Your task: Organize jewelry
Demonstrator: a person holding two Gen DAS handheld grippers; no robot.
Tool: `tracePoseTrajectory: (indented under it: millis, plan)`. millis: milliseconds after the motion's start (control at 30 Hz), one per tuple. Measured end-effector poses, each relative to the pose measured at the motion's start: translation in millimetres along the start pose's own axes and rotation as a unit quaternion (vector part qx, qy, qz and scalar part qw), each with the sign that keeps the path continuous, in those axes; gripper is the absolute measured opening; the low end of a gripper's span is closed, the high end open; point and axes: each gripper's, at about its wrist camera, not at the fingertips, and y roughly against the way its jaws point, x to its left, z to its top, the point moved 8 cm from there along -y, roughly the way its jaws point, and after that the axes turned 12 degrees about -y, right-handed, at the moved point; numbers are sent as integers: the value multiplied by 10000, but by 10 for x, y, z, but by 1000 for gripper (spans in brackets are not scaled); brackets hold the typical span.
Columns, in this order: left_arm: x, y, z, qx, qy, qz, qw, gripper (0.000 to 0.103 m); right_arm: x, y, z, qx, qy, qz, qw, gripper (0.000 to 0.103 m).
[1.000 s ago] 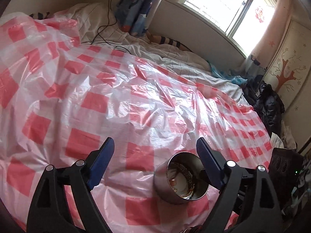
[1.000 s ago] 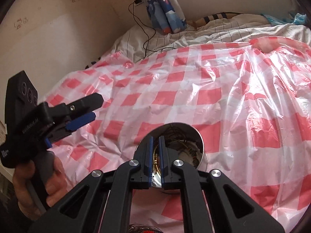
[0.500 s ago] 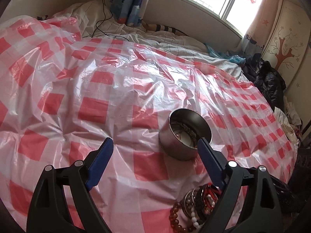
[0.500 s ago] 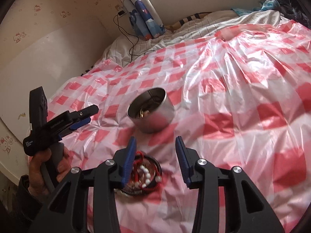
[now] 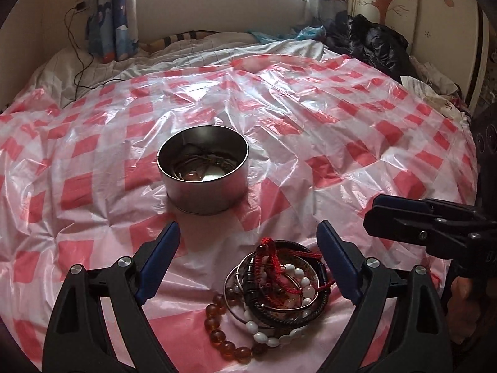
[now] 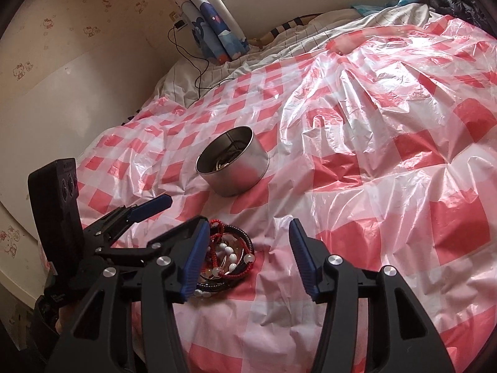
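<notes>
A round steel tin [image 5: 203,176] with some jewelry inside stands on the red-and-white checked plastic sheet [image 5: 326,130]; it also shows in the right wrist view [image 6: 233,168]. A pile of bracelets [image 5: 276,283], red cord, white beads, amber beads and dark bands, lies in front of the tin and shows in the right wrist view [image 6: 228,253] too. My left gripper [image 5: 248,258] is open and empty, its fingers either side of the pile. My right gripper [image 6: 247,255] is open and empty, just right of the pile.
The sheet covers a bed with white bedding [image 5: 186,49] at the far end. A blue patterned curtain [image 5: 111,31] and a charger cable [image 5: 79,62] are at the back left. Dark clothes [image 5: 372,43] lie at the back right. A wall [image 6: 77,77] runs along the left.
Both grippers have pulled back from the tin toward the bracelet pile. The right gripper, shut above the tin a second ago, has opened wide. The left gripper stays open.
</notes>
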Motion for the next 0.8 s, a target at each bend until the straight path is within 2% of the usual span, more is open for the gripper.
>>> tracePoseTrajectory:
  millis: [100, 233, 300, 433, 467, 533, 600, 700, 800]
  plan:
    - [-6, -15, 8, -17, 3, -34, 10000, 84, 3, 0, 17, -3, -38, 60, 10000, 54]
    - [34, -26, -16, 70, 39, -108, 9999, 58, 23, -17, 27, 25, -72, 137, 9999, 55]
    - [39, -60, -50, 186, 49, -183, 9996, 50, 34, -24, 27, 39, -86, 169, 9998, 56]
    - [-26, -75, -46, 193, -152, -199, 9995, 48, 36, -25, 31, 37, -97, 204, 9997, 56]
    - [-42, -73, -47, 192, -204, -213, 9994, 43, 36, -25, 31, 37, -98, 202, 9997, 56]
    - [-54, -97, -68, 280, -242, -251, 9990, 16, 38, -27, 28, 43, -109, 216, 9997, 56]
    - [-62, -110, -84, 330, -297, -288, 9986, 7, 40, -27, 27, 44, -110, 218, 9997, 56]
    - [-56, -60, -50, 211, -224, -433, 9986, 6, 43, -27, 26, 44, -127, 243, 9996, 56]
    - [9, -16, -22, 114, 120, -731, 9972, 5, 57, -33, 14, 66, -112, 252, 9996, 56]
